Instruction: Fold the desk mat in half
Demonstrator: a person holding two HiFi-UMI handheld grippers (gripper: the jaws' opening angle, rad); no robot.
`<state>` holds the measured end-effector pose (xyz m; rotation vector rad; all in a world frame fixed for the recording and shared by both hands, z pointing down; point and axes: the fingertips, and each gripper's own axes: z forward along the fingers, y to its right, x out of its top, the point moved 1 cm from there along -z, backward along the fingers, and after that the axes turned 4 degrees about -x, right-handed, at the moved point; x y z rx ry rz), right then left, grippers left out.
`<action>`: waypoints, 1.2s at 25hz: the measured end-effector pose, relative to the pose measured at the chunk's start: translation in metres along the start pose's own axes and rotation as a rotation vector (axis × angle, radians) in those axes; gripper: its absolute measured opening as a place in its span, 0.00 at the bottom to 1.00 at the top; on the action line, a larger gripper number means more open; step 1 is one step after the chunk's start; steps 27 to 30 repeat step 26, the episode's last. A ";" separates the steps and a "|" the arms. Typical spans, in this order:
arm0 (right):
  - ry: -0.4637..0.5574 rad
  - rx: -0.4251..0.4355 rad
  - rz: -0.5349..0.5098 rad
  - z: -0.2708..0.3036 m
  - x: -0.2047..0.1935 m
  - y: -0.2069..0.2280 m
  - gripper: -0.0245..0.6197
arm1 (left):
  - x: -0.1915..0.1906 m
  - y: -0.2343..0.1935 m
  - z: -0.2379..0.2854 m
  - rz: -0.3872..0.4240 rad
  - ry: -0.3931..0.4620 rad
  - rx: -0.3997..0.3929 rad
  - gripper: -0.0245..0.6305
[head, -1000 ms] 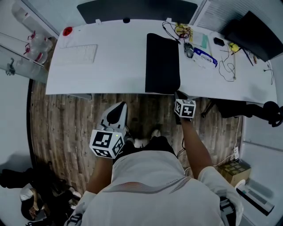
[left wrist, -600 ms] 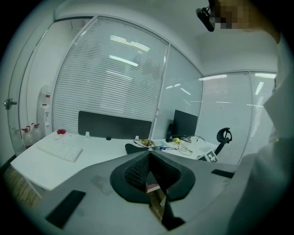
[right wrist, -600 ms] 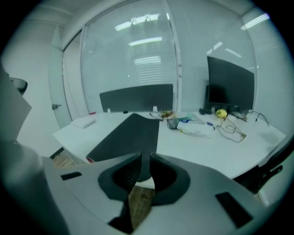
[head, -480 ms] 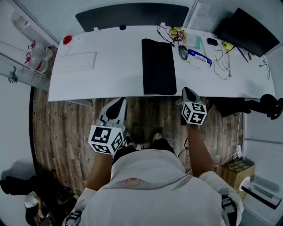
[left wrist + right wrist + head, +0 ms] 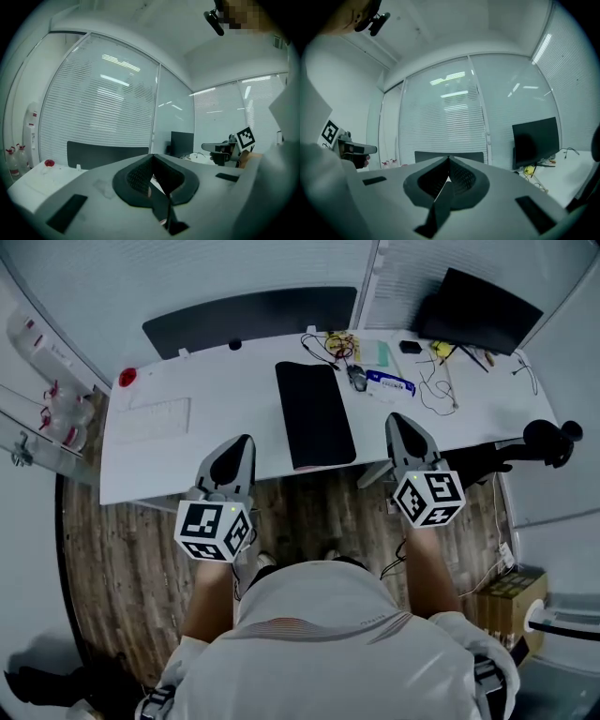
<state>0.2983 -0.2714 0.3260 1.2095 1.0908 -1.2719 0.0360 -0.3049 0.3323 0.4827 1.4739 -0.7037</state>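
The black desk mat lies on the white desk as a narrow strip running from the desk's back to its front edge. My left gripper hovers over the front edge, left of the mat, shut with nothing in it. My right gripper hovers to the mat's right, also shut and empty. In the left gripper view the jaws meet at their tips, pointing level over the desk toward the blinds. The right gripper view shows its jaws closed together the same way.
A white keyboard and a red round object sit at the desk's left. Cables and small items and a black monitor crowd the right. A dark panel stands behind the desk. A chair armrest is at the right.
The right gripper has left the mat's front corner and risen to the right of it. Both grippers now sit higher, and the head view has drawn back from the desk.
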 end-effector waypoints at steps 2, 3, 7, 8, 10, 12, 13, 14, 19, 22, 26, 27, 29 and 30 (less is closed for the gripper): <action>0.016 0.004 -0.022 -0.004 0.009 -0.009 0.12 | 0.005 -0.001 0.000 0.005 0.010 -0.006 0.06; 0.021 0.004 -0.032 -0.005 0.012 -0.012 0.12 | 0.007 -0.002 0.001 0.007 0.012 -0.008 0.06; 0.022 0.007 -0.044 -0.002 0.016 -0.022 0.12 | 0.011 -0.006 0.002 0.014 0.011 -0.018 0.06; 0.020 0.008 -0.044 -0.001 0.016 -0.024 0.12 | 0.011 -0.007 0.002 0.015 0.008 -0.019 0.06; 0.014 0.012 -0.044 0.001 0.016 -0.025 0.12 | 0.011 -0.008 0.002 0.016 0.003 -0.018 0.06; 0.011 0.016 -0.047 0.002 0.015 -0.027 0.12 | 0.010 -0.010 0.000 0.014 0.001 -0.014 0.06; 0.011 0.017 -0.048 0.003 0.015 -0.028 0.12 | 0.009 -0.011 -0.001 0.012 0.001 -0.011 0.06; 0.011 0.020 -0.049 0.004 0.014 -0.029 0.12 | 0.008 -0.012 -0.002 0.010 0.002 -0.007 0.06; 0.012 0.036 -0.036 0.006 0.017 -0.034 0.12 | 0.008 -0.014 -0.004 0.003 0.005 -0.006 0.06; 0.022 0.050 -0.034 0.011 0.021 -0.044 0.12 | 0.011 -0.021 -0.011 -0.003 0.015 0.000 0.06; 0.017 0.062 -0.029 0.015 0.021 -0.049 0.12 | 0.010 -0.023 -0.015 -0.008 0.018 0.003 0.06; 0.017 0.062 -0.029 0.015 0.021 -0.049 0.12 | 0.010 -0.023 -0.015 -0.008 0.018 0.003 0.06; 0.017 0.062 -0.029 0.015 0.021 -0.049 0.12 | 0.010 -0.023 -0.015 -0.008 0.018 0.003 0.06; 0.017 0.062 -0.029 0.015 0.021 -0.049 0.12 | 0.010 -0.023 -0.015 -0.008 0.018 0.003 0.06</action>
